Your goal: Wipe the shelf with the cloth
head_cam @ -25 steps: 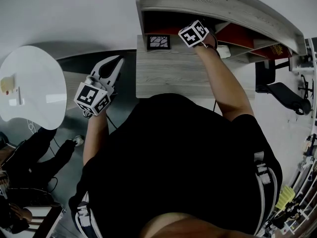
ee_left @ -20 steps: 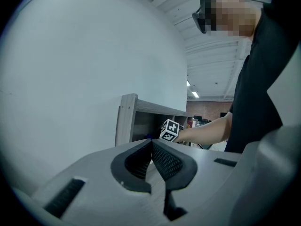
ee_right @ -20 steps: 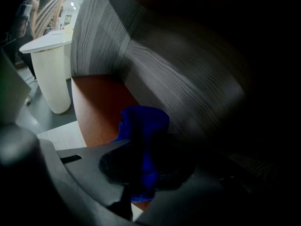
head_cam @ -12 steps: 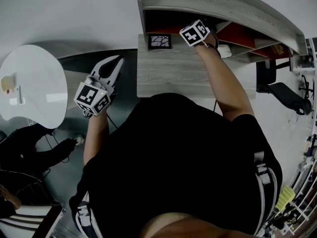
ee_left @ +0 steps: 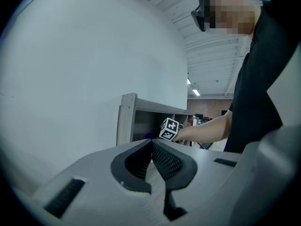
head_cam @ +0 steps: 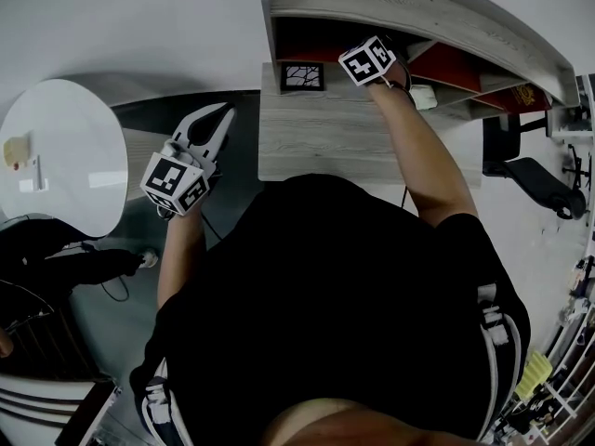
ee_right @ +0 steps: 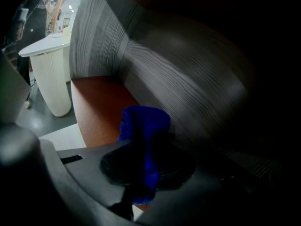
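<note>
The right tool (ee_right: 148, 164) is reaching into the left-end compartment of the shelf (head_cam: 418, 12). In the head view its marker cube (head_cam: 365, 60) is showing just below the shelf's top board. The jaws of this tool are clamping the blue cloth (ee_right: 143, 121). The cloth is bunching up ahead of the jaws, low over the red-brown floor of the compartment and close to the grey wood-grain back panel. Whether the cloth is touching that panel cannot be told. The left tool (head_cam: 225, 111) is hanging well apart from the shelf, off the left edge of the grey table (head_cam: 316, 142), and is pointing toward the wall. Its jaws are pressing together at the tips with nothing between them. A small framed picture (head_cam: 302, 76) is standing on the table at the shelf's left end, just beside the right tool. A round white table (head_cam: 65, 156) is standing to the person's left.
</note>
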`<state>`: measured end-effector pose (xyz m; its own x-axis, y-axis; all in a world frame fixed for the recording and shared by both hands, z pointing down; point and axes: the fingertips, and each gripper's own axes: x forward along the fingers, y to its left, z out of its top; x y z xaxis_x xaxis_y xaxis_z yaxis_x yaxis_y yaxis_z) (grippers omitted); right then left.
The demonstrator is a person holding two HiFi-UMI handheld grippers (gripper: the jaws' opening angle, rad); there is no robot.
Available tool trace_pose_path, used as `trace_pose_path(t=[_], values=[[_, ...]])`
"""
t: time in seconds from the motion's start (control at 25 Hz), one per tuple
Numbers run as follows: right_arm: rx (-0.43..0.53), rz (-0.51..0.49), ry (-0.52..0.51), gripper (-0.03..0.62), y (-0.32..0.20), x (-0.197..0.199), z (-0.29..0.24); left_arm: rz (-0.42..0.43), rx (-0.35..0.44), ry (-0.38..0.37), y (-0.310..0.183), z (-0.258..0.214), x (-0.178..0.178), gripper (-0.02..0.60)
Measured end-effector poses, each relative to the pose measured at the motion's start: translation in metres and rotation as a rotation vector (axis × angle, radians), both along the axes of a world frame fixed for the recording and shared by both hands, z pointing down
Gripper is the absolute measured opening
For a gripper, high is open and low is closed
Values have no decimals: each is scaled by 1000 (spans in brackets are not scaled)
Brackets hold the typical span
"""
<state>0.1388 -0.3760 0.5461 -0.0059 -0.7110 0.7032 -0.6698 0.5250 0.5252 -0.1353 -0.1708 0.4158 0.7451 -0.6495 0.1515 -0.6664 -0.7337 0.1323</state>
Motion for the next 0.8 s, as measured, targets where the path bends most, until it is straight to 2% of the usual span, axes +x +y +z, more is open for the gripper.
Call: trace_pose_path(t=[0.48, 0.8], values=[[7, -44, -26, 51, -3, -18, 0, -29, -14, -21, 9, 2, -2, 17], [4, -115, -27, 49, -6, -43, 0, -71, -16, -30, 17, -1, -7, 17]])
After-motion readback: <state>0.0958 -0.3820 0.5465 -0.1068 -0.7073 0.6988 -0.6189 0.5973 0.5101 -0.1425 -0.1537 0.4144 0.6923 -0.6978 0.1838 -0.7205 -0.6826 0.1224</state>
